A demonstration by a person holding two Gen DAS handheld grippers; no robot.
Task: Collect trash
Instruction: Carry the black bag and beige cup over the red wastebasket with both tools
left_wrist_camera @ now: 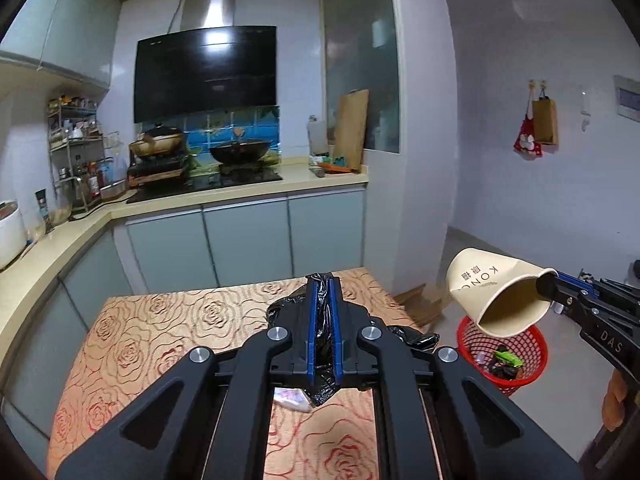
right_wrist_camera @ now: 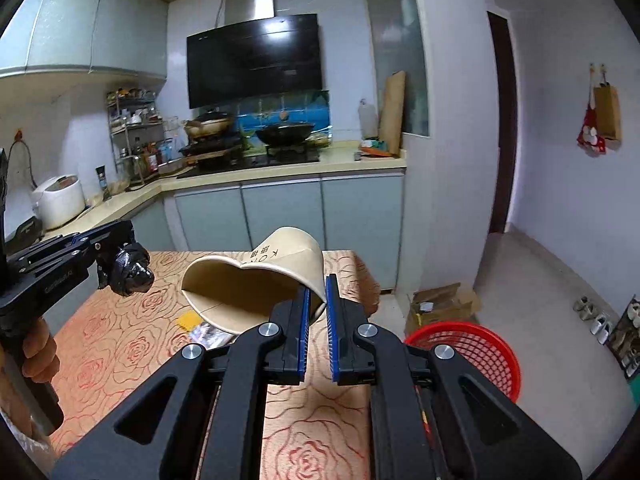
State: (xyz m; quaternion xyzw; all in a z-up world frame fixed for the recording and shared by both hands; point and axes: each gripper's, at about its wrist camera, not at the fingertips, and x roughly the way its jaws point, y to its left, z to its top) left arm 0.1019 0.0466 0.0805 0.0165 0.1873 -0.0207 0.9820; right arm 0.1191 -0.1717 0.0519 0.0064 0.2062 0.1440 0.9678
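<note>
Pinching crumpled black plastic bag (left_wrist_camera: 320, 344) in left gripper (left_wrist_camera: 325, 284), lower centre; clamping dented paper cup (right_wrist_camera: 256, 280) rim in right gripper (right_wrist_camera: 318, 284), above rose-patterned tablecloth (right_wrist_camera: 120, 344).

red basket (right_wrist_camera: 476, 344) partly hidden, its contents (left_wrist_camera: 502, 362) perhaps wrappers

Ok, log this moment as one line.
left hand-held gripper: shut on black plastic bag | right hand-held gripper: shut on paper cup | red basket: on floor

both wrist views look forward and slightly down, close over the surface (left_wrist_camera: 168, 320), toward the stove (right_wrist_camera: 256, 156); each shows the other gripper and the red basket (right_wrist_camera: 480, 344).
</note>
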